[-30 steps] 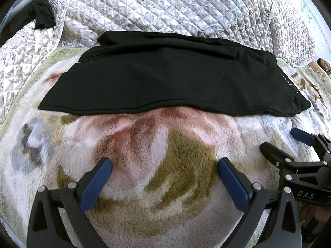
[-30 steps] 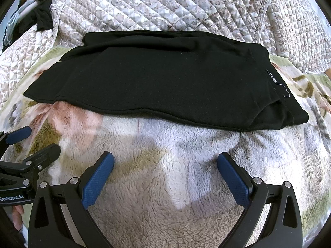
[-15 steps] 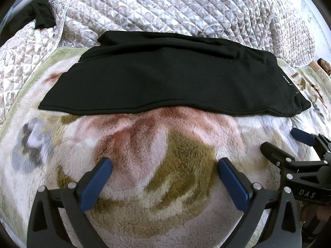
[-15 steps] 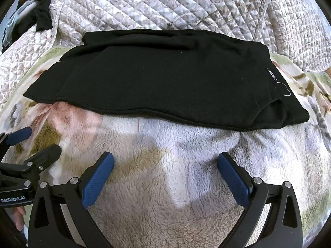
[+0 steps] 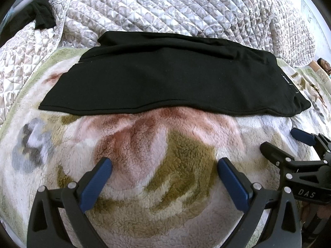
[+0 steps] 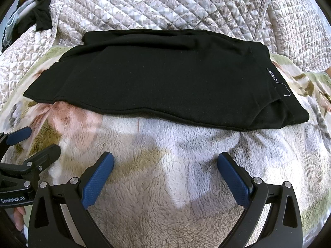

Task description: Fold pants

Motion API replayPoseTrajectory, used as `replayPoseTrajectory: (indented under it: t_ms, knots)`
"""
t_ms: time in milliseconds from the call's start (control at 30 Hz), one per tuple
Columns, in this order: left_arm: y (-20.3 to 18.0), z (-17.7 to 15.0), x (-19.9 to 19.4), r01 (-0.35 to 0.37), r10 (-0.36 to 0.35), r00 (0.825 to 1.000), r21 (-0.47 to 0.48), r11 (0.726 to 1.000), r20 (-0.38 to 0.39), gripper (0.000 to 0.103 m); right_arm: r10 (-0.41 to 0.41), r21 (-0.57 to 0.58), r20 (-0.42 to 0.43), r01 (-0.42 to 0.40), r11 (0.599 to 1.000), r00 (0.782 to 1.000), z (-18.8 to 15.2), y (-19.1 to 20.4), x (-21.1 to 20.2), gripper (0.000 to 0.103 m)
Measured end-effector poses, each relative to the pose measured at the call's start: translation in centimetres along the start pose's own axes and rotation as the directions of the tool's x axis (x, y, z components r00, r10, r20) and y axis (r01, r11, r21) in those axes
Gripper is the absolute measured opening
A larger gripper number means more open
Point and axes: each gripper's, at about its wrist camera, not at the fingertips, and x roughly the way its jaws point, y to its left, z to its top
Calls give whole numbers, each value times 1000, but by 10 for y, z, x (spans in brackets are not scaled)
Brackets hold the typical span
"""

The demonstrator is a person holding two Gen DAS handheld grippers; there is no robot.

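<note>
Black pants (image 5: 169, 76) (image 6: 157, 78) lie folded into a long flat band across a fleece blanket, with a small white label near their right end. My left gripper (image 5: 164, 165) hovers open over the blanket, short of the pants' near hem, nothing between its blue pads. My right gripper (image 6: 165, 161) is also open and empty, just short of the same hem. Each gripper shows in the other's view: the right one (image 5: 283, 139) at the right edge, the left one (image 6: 35, 140) at the left edge.
The flowered fleece blanket (image 5: 157, 155) covers the bed under both grippers. A quilted bedspread (image 5: 165, 6) rises behind the pants. Dark clothes (image 6: 39, 18) lie at the far left. A person's fingers (image 6: 18, 215) hold the left gripper's handle.
Both grippers stay open and nearly still; the pants have not moved.
</note>
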Motion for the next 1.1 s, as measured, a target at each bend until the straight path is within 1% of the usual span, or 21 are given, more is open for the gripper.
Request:
replayPoseTrajectory:
  t_ms: [767,1100]
  knots:
    - [1,1,-1,-3,3,1000,2,1000,0,103,8,2,-7,-8,1000,1000,-1,-1,2,100]
    - [1,1,-1,-4,4,1000,2,1000,0,103,10,-4,-30,-10,1000,999,1,0,4,100]
